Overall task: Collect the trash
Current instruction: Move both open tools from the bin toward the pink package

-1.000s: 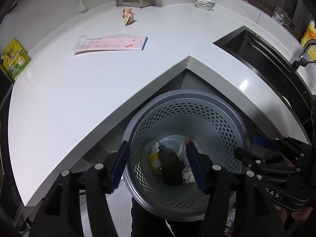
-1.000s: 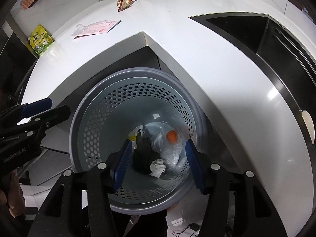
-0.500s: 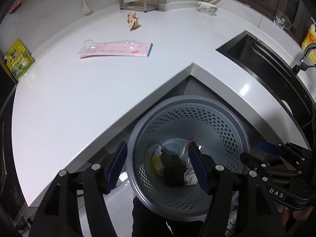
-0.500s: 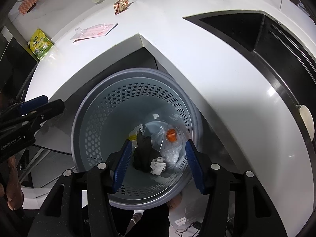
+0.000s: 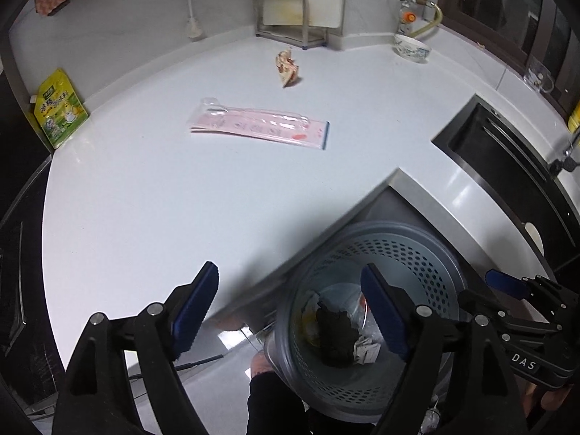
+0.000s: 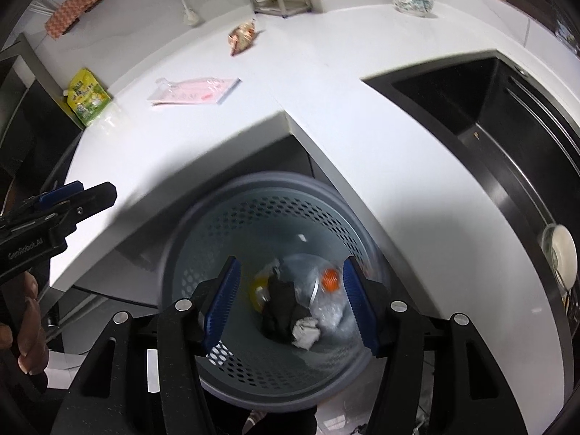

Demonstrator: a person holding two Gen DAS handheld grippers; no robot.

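A grey perforated bin (image 6: pixel 275 224) stands on the floor in the inner corner of the white counter (image 5: pixel 152 195). In it lie a crumpled black piece (image 6: pixel 281 308), a white paper wad (image 6: pixel 306 330), a clear plastic bag with an orange cap (image 6: pixel 330 280), and something yellow (image 6: pixel 255 290) at the bottom.

The right gripper (image 6: pixel 290 302) hangs over the bin with its jaws wide and nothing between them; the trash in the bin shows through the gap, well below. The left gripper (image 5: pixel 290 308) also has its jaws wide and empty: its left blue pad is over the counter edge, its right one over the bin's mouth.

Still on the counter, well apart from both grippers, lie a long pink packet (image 5: pixel 259 127) near the middle and a crumpled wrapper (image 5: pixel 287 69) farther back, near a metal rack (image 5: pixel 286 18) by the wall. A green-yellow pouch (image 5: pixel 59 112) leans at the counter's left end. A patterned bowl (image 5: pixel 411 48) sits toward the back right, and a brush (image 5: pixel 192 18) stands against the wall. A dark sink (image 6: pixel 485 119) is sunk into the right run of the counter. The walls are white, and a dark window frame shows at upper right.
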